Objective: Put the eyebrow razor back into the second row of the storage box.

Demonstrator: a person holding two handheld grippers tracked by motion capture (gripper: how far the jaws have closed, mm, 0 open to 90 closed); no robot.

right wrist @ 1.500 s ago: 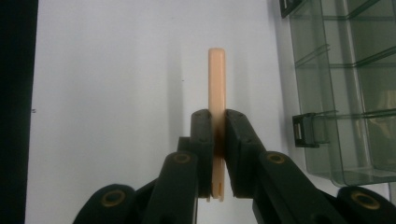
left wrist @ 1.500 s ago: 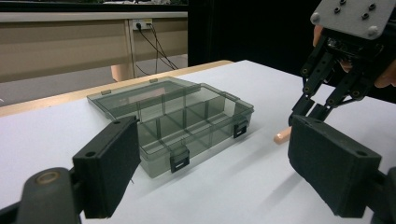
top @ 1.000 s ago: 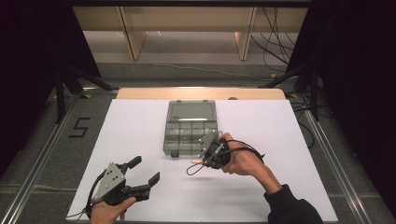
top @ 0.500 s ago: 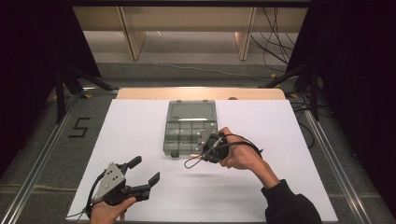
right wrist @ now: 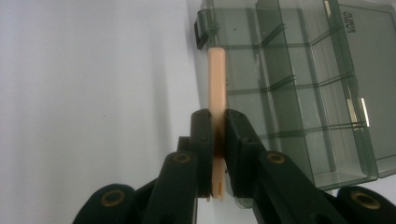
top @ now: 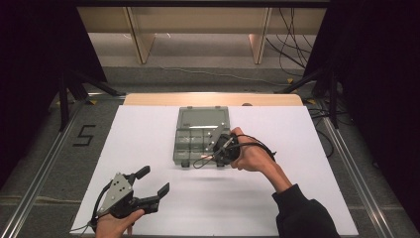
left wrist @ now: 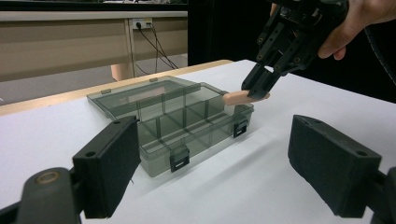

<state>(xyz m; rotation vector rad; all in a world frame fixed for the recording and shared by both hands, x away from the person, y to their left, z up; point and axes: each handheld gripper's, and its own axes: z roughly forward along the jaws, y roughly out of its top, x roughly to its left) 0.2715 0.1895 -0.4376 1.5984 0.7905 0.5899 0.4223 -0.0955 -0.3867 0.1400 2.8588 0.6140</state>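
right hand-held gripper (right wrist: 214,140) hides peach stick (right wrist: 217,79) middle

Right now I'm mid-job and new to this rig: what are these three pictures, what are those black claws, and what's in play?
No robot arm here: a person holds a hand-operated two-jaw gripper in each hand. The high view looks down on a white table from the person's side. The other two pictures come from cameras riding on the grippers, looking along their own black jaws.

On the table lies a smoky transparent compartment box with its lid folded open.

The right gripper is shut on a thin peach-coloured stick, holding it at the box's near right edge; the left gripper view shows the stick's tip at the rim. The left gripper rests open near the table's front left, holding nothing.
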